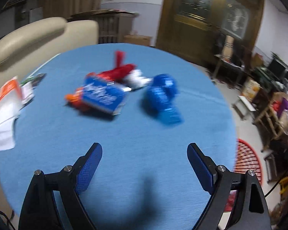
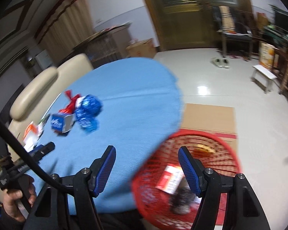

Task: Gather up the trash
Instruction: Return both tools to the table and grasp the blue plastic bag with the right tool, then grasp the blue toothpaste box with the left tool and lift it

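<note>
- Leftmost in the left wrist view, a white and orange paper scrap [image 1: 6,103] lies at the left edge of the round blue table [image 1: 124,143], with a small green-printed wrapper [image 1: 31,82] just beyond it.
- Near the table's middle sits a blue carton [image 1: 103,95], blurred, its long axis running from near-left to far-right, an open end showing in the right wrist view.
- An orange wrapper [image 1: 73,98] touches the carton's left end, and a red wrapper [image 1: 122,68] with a white crumple [image 1: 137,79] lies just behind it, pointing away from the camera.
- Just right of the carton lies a crumpled blue wrapper [image 1: 163,99], its long axis running from far-left toward near-right.
- The left gripper [image 1: 144,153] hovers above bare tablecloth, jaws wide apart and holding nothing; all the trash lies well ahead of its fingertips.
- A red mesh basket [image 1: 247,159] peeks out beyond the table's right edge.
- In the right wrist view, a hand [image 2: 19,197] at lower left grips the other tool's handle.
- The right gripper [image 2: 146,153] stands about half open and empty, its left finger over the table edge and its right finger over the basket.
- The basket's rim [image 2: 217,134] stands on the floor beside the table, holding a red and white packet [image 2: 169,180], a dark item too blurred to name, and a yellowish scrap [image 2: 203,147].
- The table's trash pile lies well ahead and left of this gripper.
</note>
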A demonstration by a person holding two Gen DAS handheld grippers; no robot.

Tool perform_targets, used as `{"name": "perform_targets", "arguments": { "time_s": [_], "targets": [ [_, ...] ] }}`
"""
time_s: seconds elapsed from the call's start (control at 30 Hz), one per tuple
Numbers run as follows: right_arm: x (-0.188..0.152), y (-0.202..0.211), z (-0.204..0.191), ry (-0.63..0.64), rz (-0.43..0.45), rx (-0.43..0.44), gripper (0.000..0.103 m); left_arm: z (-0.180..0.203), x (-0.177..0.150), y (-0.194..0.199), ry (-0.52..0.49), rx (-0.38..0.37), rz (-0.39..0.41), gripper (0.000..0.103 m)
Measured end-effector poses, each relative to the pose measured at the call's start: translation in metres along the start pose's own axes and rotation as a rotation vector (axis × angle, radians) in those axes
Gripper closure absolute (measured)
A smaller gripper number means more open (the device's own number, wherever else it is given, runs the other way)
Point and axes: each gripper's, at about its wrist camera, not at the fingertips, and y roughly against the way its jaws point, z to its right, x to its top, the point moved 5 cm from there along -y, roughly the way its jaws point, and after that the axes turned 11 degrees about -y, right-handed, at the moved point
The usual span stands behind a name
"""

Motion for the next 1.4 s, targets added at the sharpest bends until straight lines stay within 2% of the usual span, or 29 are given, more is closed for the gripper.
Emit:
{"name": "perform_targets", "arguments": {
  "time_s": [0.2,0.43,0.6,0.77,0.9,0.97,1.03,1.23,1.4],
  "targets": [
    [0.008,-0.051,-0.080,0.064,-0.072,0.128,0.032,-0.045,-0.020,0.000,0.060,0.062,-0.011,0.013],
    [0.030,-0.125,-0.147,0.044,-0.135,0.169,0.032,-0.083,-0.029,-0.003,0.130,0.092,-0.016,0.013],
    [0.045,-0.178,-0.174,0.025,-0.171,0.128,0.032,-0.101,-0.027,-0.005,0.172,0.104,-0.017,0.013],
    [0.052,-0.213,-0.180,0.008,-0.198,0.069,0.032,-0.110,-0.013,-0.010,0.196,0.101,-0.001,0.013],
    [0.049,-0.236,-0.184,0.033,-0.237,0.040,0.033,-0.107,0.009,-0.019,0.147,0.084,0.019,0.013],
    [0.045,-0.240,-0.188,0.072,-0.256,0.045,0.044,-0.103,0.020,-0.025,0.107,0.074,0.027,0.013],
    [0.043,-0.234,-0.192,0.126,-0.244,0.045,0.048,-0.097,0.033,-0.034,0.059,0.055,0.028,0.013],
    [0.040,-0.203,-0.167,0.124,-0.220,0.070,0.049,-0.077,0.059,-0.058,-0.080,0.019,0.032,0.013],
    [0.034,-0.178,-0.149,0.092,-0.206,0.099,0.049,-0.066,0.074,-0.069,-0.209,0.042,0.050,0.013]
  ]
}}
